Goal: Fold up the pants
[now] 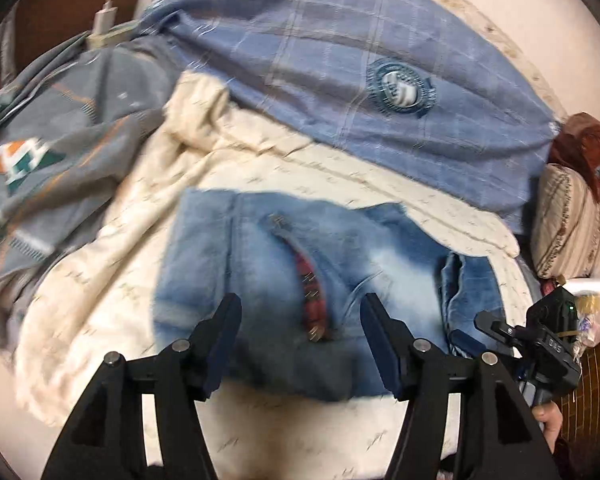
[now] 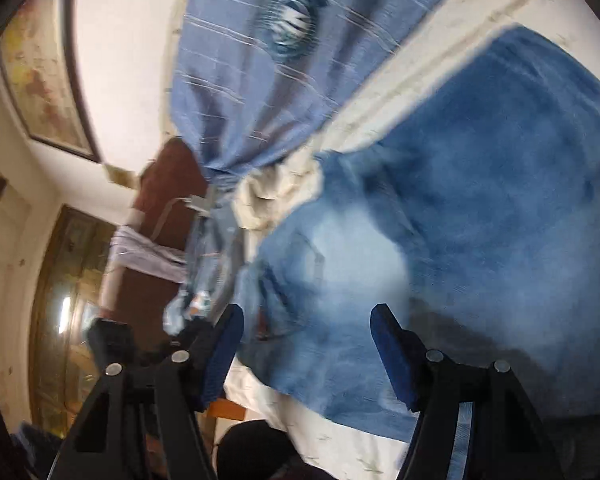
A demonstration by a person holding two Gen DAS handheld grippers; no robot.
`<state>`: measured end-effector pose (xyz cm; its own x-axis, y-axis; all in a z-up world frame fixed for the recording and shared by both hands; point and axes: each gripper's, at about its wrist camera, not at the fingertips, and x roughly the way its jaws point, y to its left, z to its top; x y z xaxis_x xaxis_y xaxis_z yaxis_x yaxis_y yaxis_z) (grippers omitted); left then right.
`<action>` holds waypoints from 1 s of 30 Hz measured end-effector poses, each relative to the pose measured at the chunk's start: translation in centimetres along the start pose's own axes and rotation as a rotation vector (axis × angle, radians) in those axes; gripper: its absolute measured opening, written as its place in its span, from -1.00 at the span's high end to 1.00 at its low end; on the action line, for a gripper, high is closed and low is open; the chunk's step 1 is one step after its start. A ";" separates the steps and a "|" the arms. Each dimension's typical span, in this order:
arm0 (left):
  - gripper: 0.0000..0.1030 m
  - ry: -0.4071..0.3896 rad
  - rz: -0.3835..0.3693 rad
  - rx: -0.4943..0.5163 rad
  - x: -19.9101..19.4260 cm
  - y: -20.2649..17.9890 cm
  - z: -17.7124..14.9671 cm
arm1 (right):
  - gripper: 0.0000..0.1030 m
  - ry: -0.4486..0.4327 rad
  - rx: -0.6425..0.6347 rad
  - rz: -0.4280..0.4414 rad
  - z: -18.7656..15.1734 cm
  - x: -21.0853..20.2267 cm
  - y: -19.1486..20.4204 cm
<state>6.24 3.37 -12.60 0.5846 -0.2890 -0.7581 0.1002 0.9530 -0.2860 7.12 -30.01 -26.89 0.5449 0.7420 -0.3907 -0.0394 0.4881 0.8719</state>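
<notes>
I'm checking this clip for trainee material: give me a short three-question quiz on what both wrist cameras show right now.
1. True or false: the left gripper is shut on the jeans.
2. What lies directly under the jeans? A) cream quilt B) blue plaid pillow C) bare floor
3. Fill in: in the right wrist view, the right gripper has its jaws ____ above the denim.

Key: 1 false, its jaws stand apart with nothing between them; 2 A; 3 open.
</notes>
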 end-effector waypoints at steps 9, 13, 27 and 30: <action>-0.40 0.044 0.133 0.017 -2.9 2.1 -1.8 | -0.34 -0.029 -0.105 -0.009 0.4 -0.7 1.4; -0.40 0.031 0.115 -0.001 -3.0 2.3 -1.3 | -0.39 -0.145 -0.162 -0.008 1.0 -2.6 2.4; -0.47 -0.026 0.102 -0.117 -3.6 7.9 0.3 | -0.43 -0.157 -0.229 -0.052 0.2 -3.9 3.4; -0.47 -0.013 0.097 -0.177 -3.2 10.2 -0.1 | -0.42 -0.162 -0.290 -0.006 -1.0 -3.9 5.2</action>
<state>5.34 14.02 -13.19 0.5954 -0.1941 -0.7796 -0.0995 0.9451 -0.3113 3.98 -29.91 -21.16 0.6709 0.6676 -0.3230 -0.2601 0.6197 0.7405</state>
